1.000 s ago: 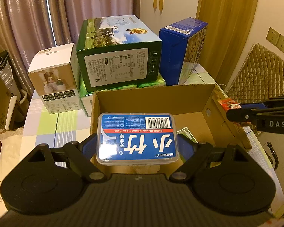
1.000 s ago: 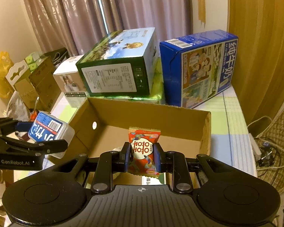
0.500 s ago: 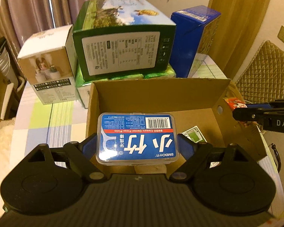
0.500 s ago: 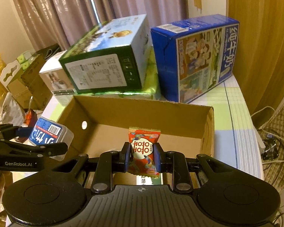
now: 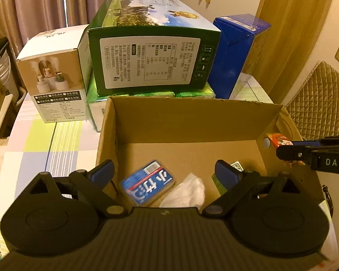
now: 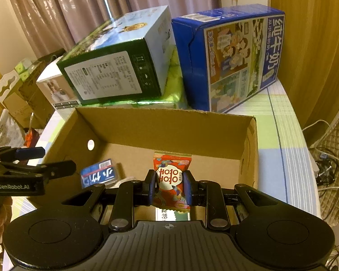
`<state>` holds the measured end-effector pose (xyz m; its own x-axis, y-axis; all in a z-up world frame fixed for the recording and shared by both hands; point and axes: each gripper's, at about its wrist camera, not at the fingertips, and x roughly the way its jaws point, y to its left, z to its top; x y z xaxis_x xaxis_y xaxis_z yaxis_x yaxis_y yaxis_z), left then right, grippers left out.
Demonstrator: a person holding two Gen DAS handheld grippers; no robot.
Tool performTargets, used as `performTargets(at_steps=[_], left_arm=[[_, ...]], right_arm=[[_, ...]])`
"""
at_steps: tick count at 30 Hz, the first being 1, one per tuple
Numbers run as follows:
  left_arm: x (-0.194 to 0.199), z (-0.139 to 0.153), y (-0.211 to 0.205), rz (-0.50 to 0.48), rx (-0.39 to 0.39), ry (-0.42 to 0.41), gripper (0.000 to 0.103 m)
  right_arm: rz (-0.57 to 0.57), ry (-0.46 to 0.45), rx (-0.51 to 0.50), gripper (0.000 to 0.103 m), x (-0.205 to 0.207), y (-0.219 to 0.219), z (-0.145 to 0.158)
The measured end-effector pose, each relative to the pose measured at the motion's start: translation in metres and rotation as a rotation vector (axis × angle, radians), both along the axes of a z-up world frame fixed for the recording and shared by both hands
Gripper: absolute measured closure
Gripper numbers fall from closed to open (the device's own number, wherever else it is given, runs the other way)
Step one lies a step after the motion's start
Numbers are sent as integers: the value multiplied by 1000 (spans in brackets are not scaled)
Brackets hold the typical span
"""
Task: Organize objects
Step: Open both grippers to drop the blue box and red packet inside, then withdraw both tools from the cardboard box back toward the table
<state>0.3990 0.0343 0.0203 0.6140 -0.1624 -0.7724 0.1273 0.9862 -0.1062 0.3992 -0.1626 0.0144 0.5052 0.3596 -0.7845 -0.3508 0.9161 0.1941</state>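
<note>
An open cardboard box (image 5: 192,117) (image 6: 165,126) stands on the table in front of both grippers. The blue dental floss pick case (image 5: 148,185) (image 6: 100,176) lies on the box floor beside a crumpled white tissue (image 5: 185,193). My left gripper (image 5: 165,172) hovers open above the case with nothing between its fingers. My right gripper (image 6: 169,186) is shut on a red candy packet (image 6: 171,177) over the box's near edge; that packet (image 5: 280,141) also shows at the box's right wall in the left wrist view.
Behind the cardboard box stand a white humidifier box (image 5: 54,74), a green milk carton box (image 5: 151,47) on green packs, and a blue milk carton box (image 5: 237,52) (image 6: 232,56). A green-edged card (image 5: 237,166) lies in the box. A quilted chair back (image 5: 321,103) is at right.
My left gripper opened and the floss pick case dropped from it onto the box floor. Both grippers moved closer over the box. The right gripper still holds the candy packet.
</note>
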Motion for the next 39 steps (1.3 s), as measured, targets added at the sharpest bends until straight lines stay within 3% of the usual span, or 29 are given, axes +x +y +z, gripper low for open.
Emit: performTargets(at_steps=[9, 11, 12, 13, 14, 39], left_arm=[[-3, 3, 0, -1, 6, -8, 9], [-4, 4, -1, -2, 5, -11, 10], [-5, 5, -1, -3, 1, -12, 10], [-5, 6, -1, -3, -4, -13, 10], [-6, 7, -1, -3, -7, -16, 10], [-32, 37, 1, 4, 11, -43, 10]], right_arm=[[-1, -15, -9, 80, 0, -2, 0], [-8, -73, -33, 80, -2, -3, 2], [-10, -103, -47, 69, -3, -4, 3], [-19, -116, -54, 48, -3, -6, 4], [-30, -124, -40, 42, -3, -10, 5], [-18, -127, -22, 41, -32, -27, 31]])
